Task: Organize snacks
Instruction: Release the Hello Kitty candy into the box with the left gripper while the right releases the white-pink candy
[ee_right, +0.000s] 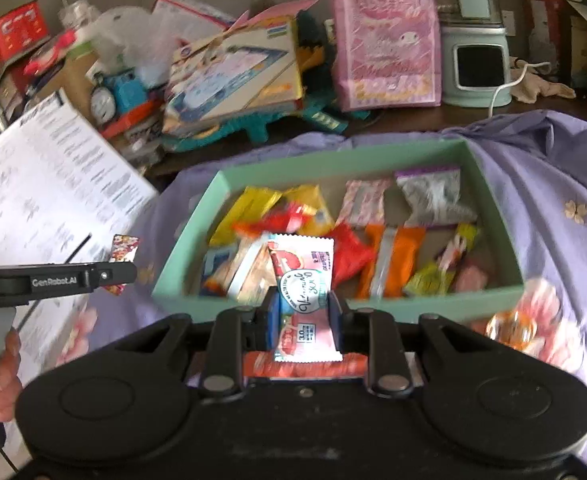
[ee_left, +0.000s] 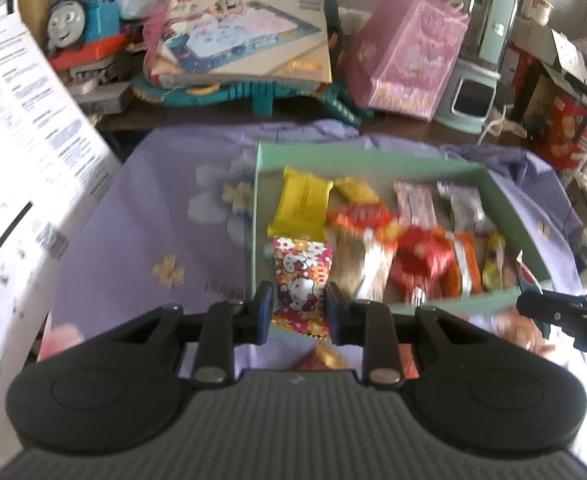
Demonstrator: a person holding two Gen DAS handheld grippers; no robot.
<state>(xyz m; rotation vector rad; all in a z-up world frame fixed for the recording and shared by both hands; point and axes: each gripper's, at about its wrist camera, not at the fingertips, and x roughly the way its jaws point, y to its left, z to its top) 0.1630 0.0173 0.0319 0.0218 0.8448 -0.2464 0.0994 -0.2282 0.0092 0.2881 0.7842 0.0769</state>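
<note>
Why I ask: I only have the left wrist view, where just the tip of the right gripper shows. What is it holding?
Observer: The right gripper is shut on a pink-and-white sachet, at the near wall of the green box.
Operator: Is anything loose outside the box on that side?
Observer: Yes, a round orange sweet lies on the purple cloth, just outside the box's near right corner.

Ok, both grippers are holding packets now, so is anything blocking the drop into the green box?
Nothing visible does. The left gripper holds the Hello Kitty packet and the right gripper the pink-and-white packet, both near the open-topped green box; snacks already cover its floor.
</note>
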